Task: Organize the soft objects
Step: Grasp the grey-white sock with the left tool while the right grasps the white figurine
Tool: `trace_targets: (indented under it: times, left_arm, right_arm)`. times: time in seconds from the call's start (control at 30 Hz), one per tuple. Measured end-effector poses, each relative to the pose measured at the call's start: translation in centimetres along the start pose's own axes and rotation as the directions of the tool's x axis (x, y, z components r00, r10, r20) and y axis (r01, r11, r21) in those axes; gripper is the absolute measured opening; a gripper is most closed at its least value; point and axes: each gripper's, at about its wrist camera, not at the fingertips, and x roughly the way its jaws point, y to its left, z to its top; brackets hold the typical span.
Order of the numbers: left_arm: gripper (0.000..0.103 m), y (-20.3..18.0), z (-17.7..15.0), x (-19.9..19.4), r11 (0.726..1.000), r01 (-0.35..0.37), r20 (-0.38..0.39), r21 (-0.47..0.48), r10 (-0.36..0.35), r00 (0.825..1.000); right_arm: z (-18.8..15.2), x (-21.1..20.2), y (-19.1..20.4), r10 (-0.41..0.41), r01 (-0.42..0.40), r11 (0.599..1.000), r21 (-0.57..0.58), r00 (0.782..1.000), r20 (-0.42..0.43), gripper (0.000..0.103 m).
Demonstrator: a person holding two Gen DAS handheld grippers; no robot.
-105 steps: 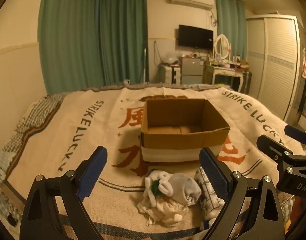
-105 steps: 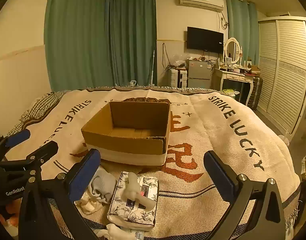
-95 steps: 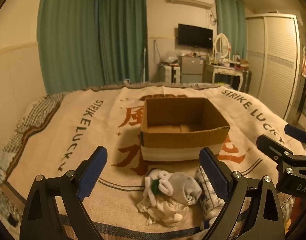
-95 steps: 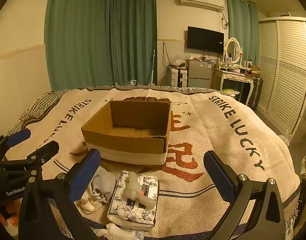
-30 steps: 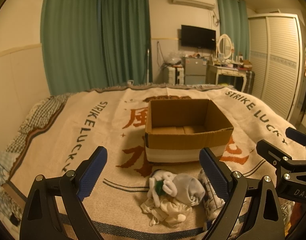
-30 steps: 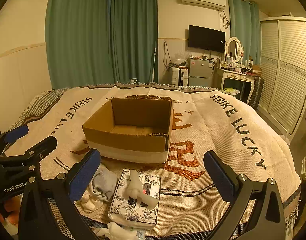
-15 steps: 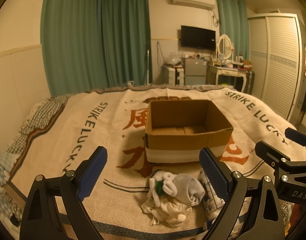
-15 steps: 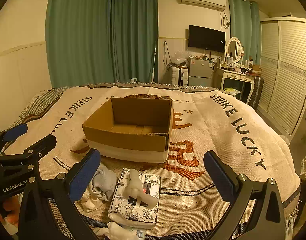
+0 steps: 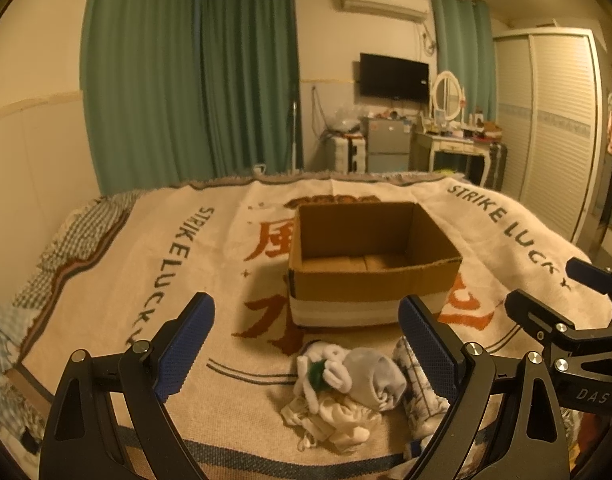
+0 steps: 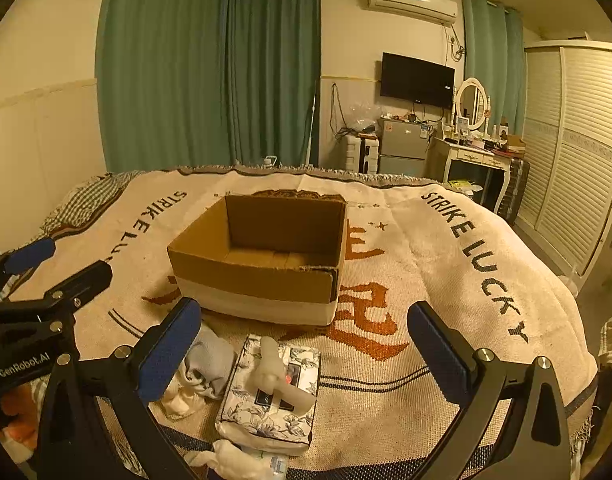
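Sock pile on blanket, near side, just before open cardboard box. Floral tissue pack right of pile, touching. Left tongs spread wide, holding nothing; right tongs likewise, hovering above.

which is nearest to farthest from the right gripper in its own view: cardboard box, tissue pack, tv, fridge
From the right gripper:
1. tissue pack, on the blanket between the fingers, left of centre
2. cardboard box, just beyond it, mid-bed
3. fridge, past the bed's far end
4. tv, on the back wall above the fridge
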Motion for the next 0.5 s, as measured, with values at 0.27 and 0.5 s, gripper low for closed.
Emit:
trace_targets:
  times: [0.27,0.5]
  left_arm:
    - [0.094,0.1,-3.5,4.4,1.000,0.012,-0.169,-0.028,-0.017,0.986]
    - [0.093,-0.4,-5.0,5.9,0.999,0.027,-0.232,-0.019,-0.031,0.972]
  right_arm:
    - [-2.6,3.6,0.0,0.028,-0.030,0.999,-0.018,0.990,-0.140,0.090]
    - [-4.8,8.0,0.6,0.069,-0.079,0.996,-0.032,0.964,-0.258,0.085]
